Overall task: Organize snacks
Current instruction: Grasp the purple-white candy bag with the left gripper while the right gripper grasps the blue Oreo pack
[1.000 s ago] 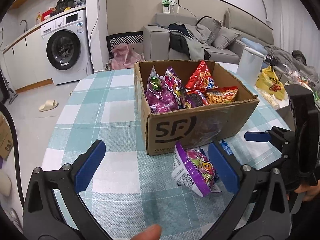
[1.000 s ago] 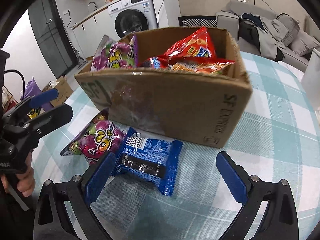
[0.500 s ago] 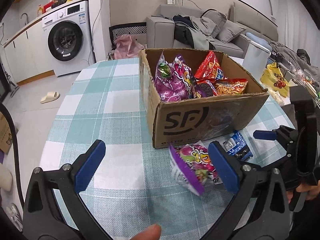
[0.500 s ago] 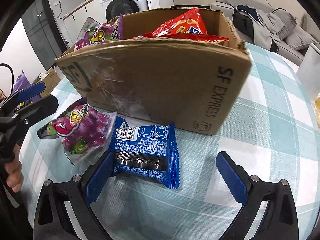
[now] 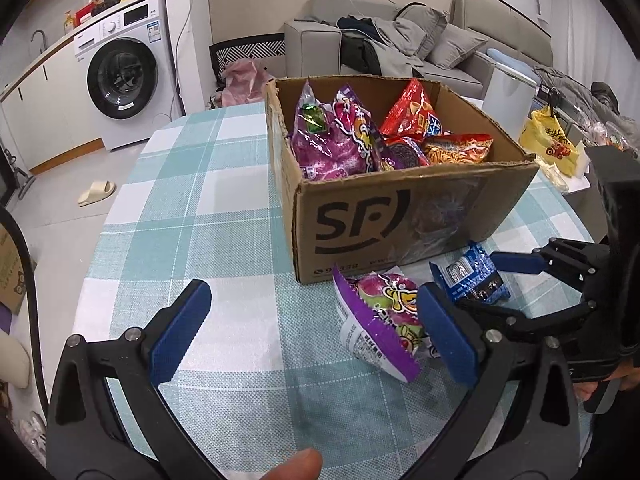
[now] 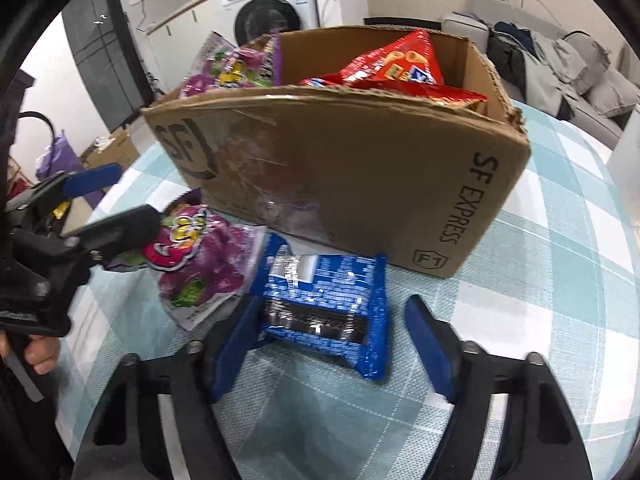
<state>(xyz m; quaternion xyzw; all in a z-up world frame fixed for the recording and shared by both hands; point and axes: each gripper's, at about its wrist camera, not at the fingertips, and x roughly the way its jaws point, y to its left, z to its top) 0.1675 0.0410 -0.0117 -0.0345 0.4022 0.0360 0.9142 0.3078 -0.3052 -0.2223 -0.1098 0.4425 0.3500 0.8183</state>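
Note:
A cardboard SF box (image 5: 404, 216) (image 6: 360, 176) stands on the checked table, holding purple, red and orange snack bags. In front of it lie a purple candy bag (image 5: 384, 320) (image 6: 196, 264) and a blue cookie pack (image 5: 472, 276) (image 6: 324, 300). My right gripper (image 6: 336, 340) is open, its fingers straddling the blue pack, the left pad touching its edge. My left gripper (image 5: 312, 332) is open just above the table; its right finger (image 5: 448, 336) is beside the purple bag. Each gripper shows in the other's view.
The teal checked tablecloth (image 5: 192, 208) spreads to the left of the box. A yellow bag (image 5: 554, 146) lies at the table's far right. A washing machine (image 5: 124, 80) and a sofa (image 5: 400, 48) stand beyond the table.
Both grippers have moved closer to the packs in front of the box. The right gripper's fingers have narrowed around the blue cookie pack. The left gripper stays wide open.

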